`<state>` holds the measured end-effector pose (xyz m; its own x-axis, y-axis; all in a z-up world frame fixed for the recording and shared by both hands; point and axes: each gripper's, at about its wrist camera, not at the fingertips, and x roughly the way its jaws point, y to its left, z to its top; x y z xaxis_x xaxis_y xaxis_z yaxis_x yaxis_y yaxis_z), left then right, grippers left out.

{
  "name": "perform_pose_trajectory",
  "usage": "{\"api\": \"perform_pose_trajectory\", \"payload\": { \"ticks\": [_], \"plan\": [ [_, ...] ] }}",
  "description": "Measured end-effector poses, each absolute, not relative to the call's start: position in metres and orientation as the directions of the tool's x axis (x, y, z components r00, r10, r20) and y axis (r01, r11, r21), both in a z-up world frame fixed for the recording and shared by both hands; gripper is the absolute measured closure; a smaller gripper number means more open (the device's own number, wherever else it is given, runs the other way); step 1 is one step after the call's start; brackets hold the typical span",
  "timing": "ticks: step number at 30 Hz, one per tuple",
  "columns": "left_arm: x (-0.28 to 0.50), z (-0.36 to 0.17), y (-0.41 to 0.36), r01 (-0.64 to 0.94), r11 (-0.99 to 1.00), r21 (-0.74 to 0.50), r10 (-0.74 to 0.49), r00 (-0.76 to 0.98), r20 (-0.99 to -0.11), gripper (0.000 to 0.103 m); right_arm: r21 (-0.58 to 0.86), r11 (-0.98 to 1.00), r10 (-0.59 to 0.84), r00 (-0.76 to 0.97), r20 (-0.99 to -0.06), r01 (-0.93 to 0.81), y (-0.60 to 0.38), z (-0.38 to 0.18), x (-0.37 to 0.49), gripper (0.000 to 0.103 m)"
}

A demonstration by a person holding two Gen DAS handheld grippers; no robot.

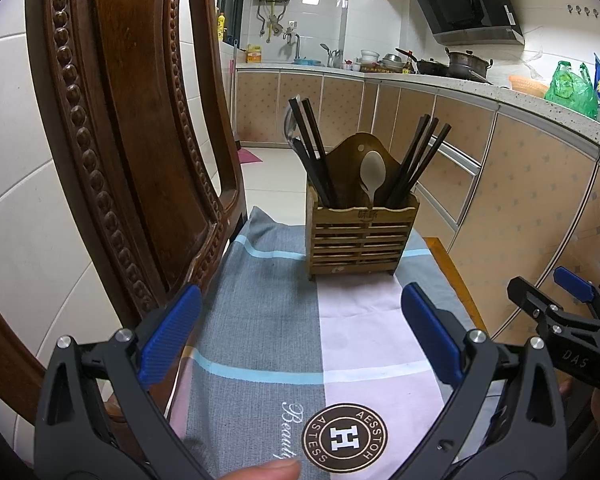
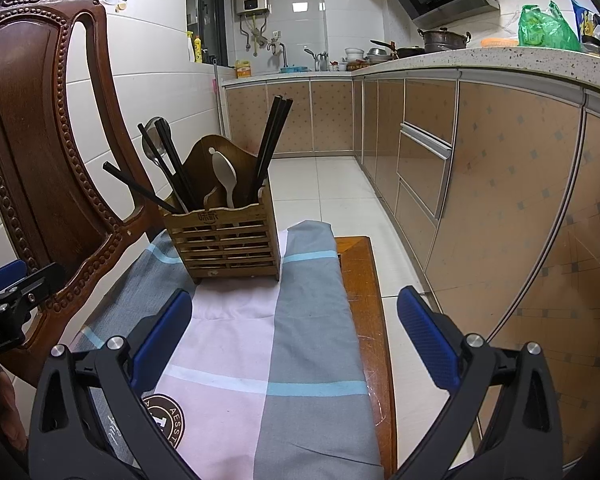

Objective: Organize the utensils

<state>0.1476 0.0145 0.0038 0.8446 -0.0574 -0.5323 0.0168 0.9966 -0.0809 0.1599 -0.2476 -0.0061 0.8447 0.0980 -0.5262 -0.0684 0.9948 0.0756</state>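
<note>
A wooden slatted utensil holder [image 1: 362, 240] [image 2: 225, 242] stands on a checked cloth at the far end of a chair seat. It holds black chopsticks [image 1: 314, 156] [image 2: 270, 144], a white spoon [image 1: 373, 174] [image 2: 226, 178] and a metal spoon [image 2: 153, 144]. My left gripper [image 1: 300, 336] is open and empty, well short of the holder. My right gripper [image 2: 294, 340] is open and empty, also short of it, and shows at the right edge of the left wrist view [image 1: 556, 300].
The checked cloth [image 1: 268, 320] [image 2: 260, 340] covers the wooden seat [image 2: 360, 272]. The carved chair back [image 1: 132, 140] [image 2: 32, 152] rises at the left. Kitchen cabinets [image 2: 480, 168] and a cluttered counter [image 1: 440, 76] run along the right. Tiled floor lies beyond.
</note>
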Motion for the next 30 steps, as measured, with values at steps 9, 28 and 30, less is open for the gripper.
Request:
{"api": "perform_pose_trajectory", "payload": {
  "ticks": [9,28,30],
  "plan": [
    [0.1481,0.0026,0.0142,0.023,0.997,-0.08,-0.063,0.843,-0.535,0.004,0.076,0.995,0.097,0.844,-0.527,-0.066,-0.25,-0.007,0.1605,0.003],
    [0.1475,0.0019,0.0135,0.031,0.996,-0.082,-0.07,0.839,-0.539,0.004,0.073,0.995,0.094,0.843,-0.529,-0.066,-0.2493,-0.0068,0.1604,0.003],
    [0.1472,0.002,0.0131,0.033,0.996,-0.08,-0.071,0.84,-0.538,0.004,0.073,0.995,0.094,0.843,-0.53,-0.065,-0.2492,-0.0069,0.1605,0.003]
  ]
}}
